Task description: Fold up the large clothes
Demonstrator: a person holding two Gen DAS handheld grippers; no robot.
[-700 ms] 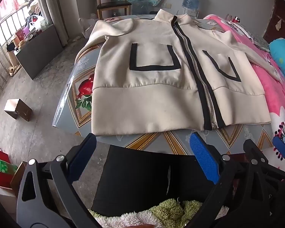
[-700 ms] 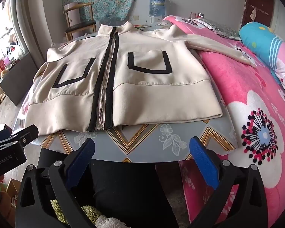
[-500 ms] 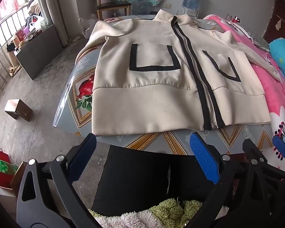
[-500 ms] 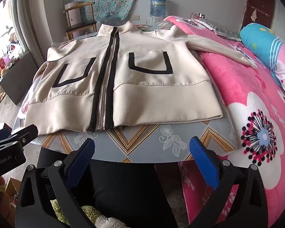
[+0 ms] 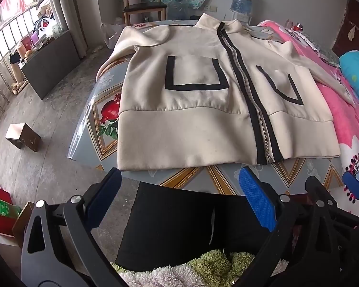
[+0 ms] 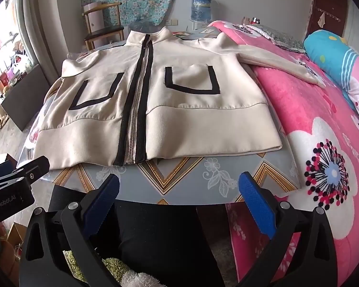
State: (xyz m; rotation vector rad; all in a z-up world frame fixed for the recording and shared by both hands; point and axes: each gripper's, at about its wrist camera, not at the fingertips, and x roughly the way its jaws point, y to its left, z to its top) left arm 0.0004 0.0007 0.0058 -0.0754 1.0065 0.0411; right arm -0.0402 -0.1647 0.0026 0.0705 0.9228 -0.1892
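Left wrist view shows the cream zip-front jacket with black pocket trim and a black-edged zipper (image 5: 191, 110) lying face up and spread flat on the round counter with the patterned grey-and-gold cover (image 5: 203, 179), just as it lay a moment ago; nothing on the counter has shifted, and neither tool has moved closer, so by my reading the folding has not begun and this is a pause before the first reach. Its long axis runs along the zipper, from the wide hem band at the near edge of the counter to the stand-up collar at the far edge, so the collar points away from the person. One sleeve drapes off the counter's left side; the other stretches out to the right onto the pink floral blanket on the bed (image 6: 323, 119). Both tools hang short of the near rim, above the person's dark-clad lap: the left hand-held gripper (image 5: 179, 203) has its blue pads spread wide with nothing between them, and the right hand-held gripper (image 6: 179, 203) is equally wide apart and empty.
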